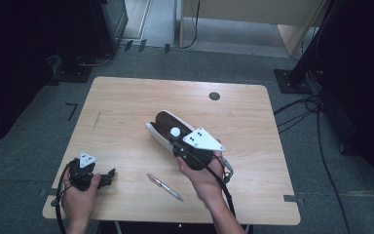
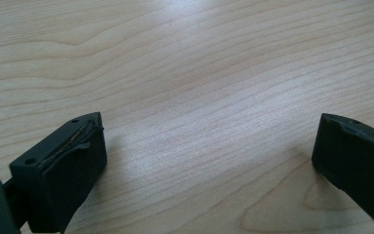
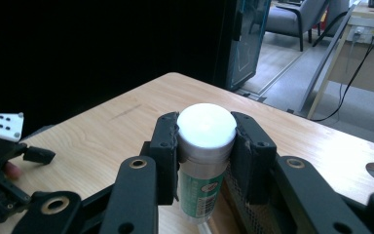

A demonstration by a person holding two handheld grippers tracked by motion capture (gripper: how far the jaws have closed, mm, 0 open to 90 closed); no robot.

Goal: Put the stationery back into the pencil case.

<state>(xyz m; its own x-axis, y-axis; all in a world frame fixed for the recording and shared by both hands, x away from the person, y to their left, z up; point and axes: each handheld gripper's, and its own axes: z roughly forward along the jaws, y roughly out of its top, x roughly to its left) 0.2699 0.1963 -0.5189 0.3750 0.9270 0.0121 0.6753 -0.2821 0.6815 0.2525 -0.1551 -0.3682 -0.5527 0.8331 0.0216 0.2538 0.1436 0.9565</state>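
The right gripper [image 3: 206,146] pinches a white-capped tube [image 3: 203,161] above the pencil case [image 1: 164,127] mid-table; its green label is unreadable. The left gripper [image 2: 209,161] rests spread wide on the table [image 2: 199,63]

Desk [image 1: 126,107]: light wood grain, rounded corners, round grommet [image 1: 215,96] near far edge. Floor [image 1: 29,161]: grey carpet, tape marks near the desk's corners. Cables [image 1: 302,109]: black, trailing across the carpet at right. Stand base [image 1: 292,80]: black, at far right. Cabinet [image 1: 109,24]: dark, far left. Wooden furniture [image 1: 253,12]: pale, at back. Chair [image 3: 292,19]: grey, on a lighter floor beyond. Left side dark, unlit.
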